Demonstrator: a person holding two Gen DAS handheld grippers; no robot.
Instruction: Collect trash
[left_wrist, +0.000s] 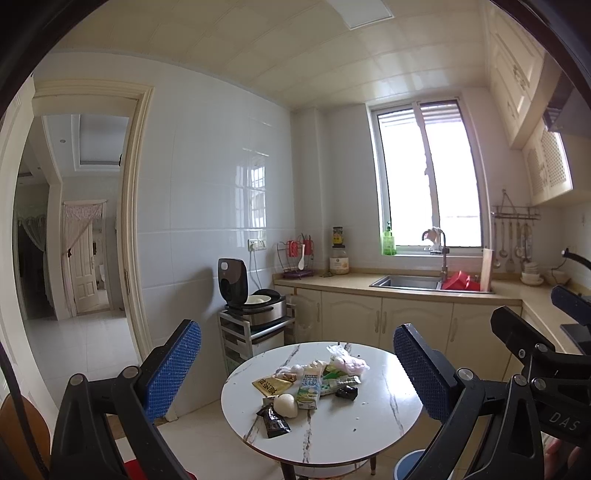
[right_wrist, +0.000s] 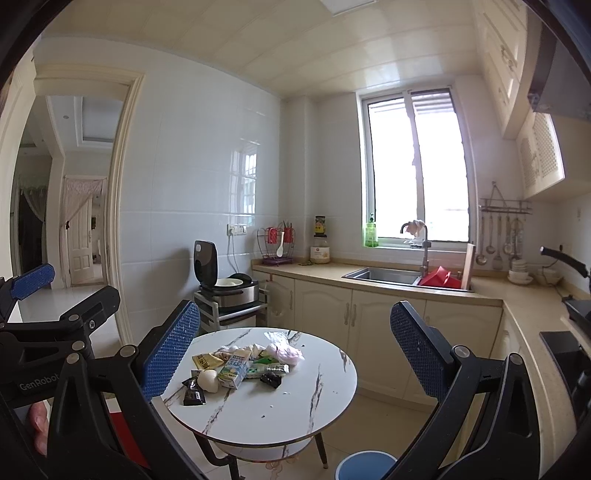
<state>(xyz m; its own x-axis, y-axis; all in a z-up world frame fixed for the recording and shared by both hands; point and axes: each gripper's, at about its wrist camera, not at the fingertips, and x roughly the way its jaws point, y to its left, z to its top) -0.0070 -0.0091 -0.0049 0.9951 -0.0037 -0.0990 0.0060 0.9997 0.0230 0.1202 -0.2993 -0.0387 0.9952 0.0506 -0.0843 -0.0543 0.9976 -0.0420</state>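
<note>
My left gripper, right gripper: both spread, empty. Trash pile mid round table; blue bin below. Step: approach. Next: descend, pinch one wrapper.

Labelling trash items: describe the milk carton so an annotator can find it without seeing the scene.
Start at the round marble-top table in the middle of the kitchen. In the litter pile on it, the milk carton lies in the middle, right of a white egg-shaped lump. It is the only boxy piece, pale blue and green; the rest are flat wrappers or crumpled bags.
</note>
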